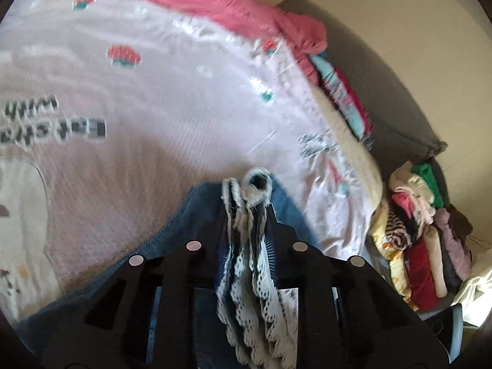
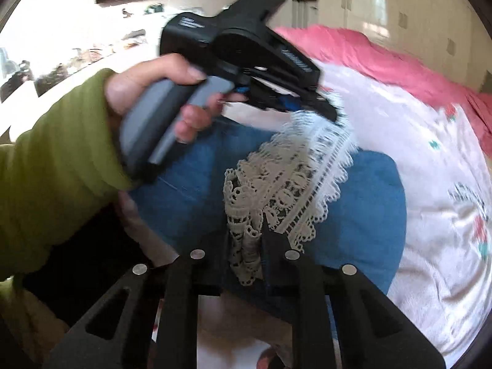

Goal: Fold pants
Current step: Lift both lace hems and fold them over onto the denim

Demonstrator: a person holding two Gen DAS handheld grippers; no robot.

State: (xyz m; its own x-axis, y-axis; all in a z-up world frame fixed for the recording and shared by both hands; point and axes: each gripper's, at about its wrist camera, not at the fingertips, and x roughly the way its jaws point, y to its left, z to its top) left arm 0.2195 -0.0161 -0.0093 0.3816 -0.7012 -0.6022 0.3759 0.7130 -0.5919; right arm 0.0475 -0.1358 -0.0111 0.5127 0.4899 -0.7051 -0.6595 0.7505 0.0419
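Note:
The blue denim pants (image 1: 184, 221) with a white lace hem (image 1: 255, 264) lie on the bed. In the left wrist view my left gripper (image 1: 247, 206) is shut on a bunched stretch of that lace, which hangs back between its fingers. The right wrist view has my right gripper (image 2: 246, 233) shut on another part of the lace hem (image 2: 292, 184), above the blue pants (image 2: 369, 203). The left gripper (image 2: 333, 113) shows there too, held by a hand (image 2: 147, 86) in a green sleeve, pinching the far end of the lace. The lace band stretches between the two grippers.
The bed carries a white cover (image 1: 172, 98) with pink and teal prints and dark lettering. A pink blanket (image 1: 221, 3) lies along its far edge. Right of the bed are a grey panel (image 1: 384, 92) and a pile of several folded clothes (image 1: 415, 236).

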